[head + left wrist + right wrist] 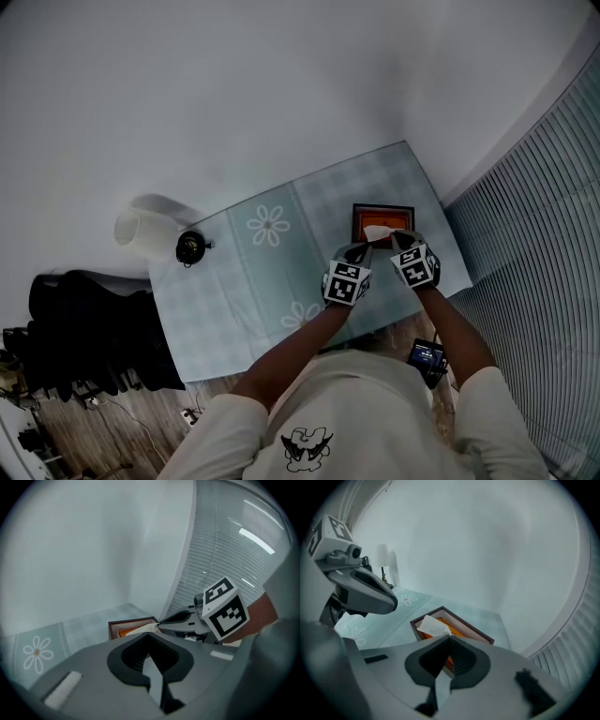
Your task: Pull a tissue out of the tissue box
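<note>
A dark-rimmed tissue box [382, 212] with an orange inside stands at the right end of the table. A white tissue [377, 232] sticks up from it. My right gripper [398, 236] is shut on that tissue; in the right gripper view the tissue [432, 626] bunches out just past the closed jaws [450, 637] above the box [464, 626]. My left gripper [359, 249] sits at the box's near left side. In its own view the jaws [149, 635] meet with nothing seen between them. The box [126, 623] lies just beyond, and the right gripper [161, 622] pinches the tissue [143, 629].
A pale checked cloth with daisies [269, 225] covers the table. A small black object [190, 247] and a white rounded one [141, 225] stand at its left end. Slatted blinds [534, 216] run along the right. Dark bags [84, 328] lie on the floor at left.
</note>
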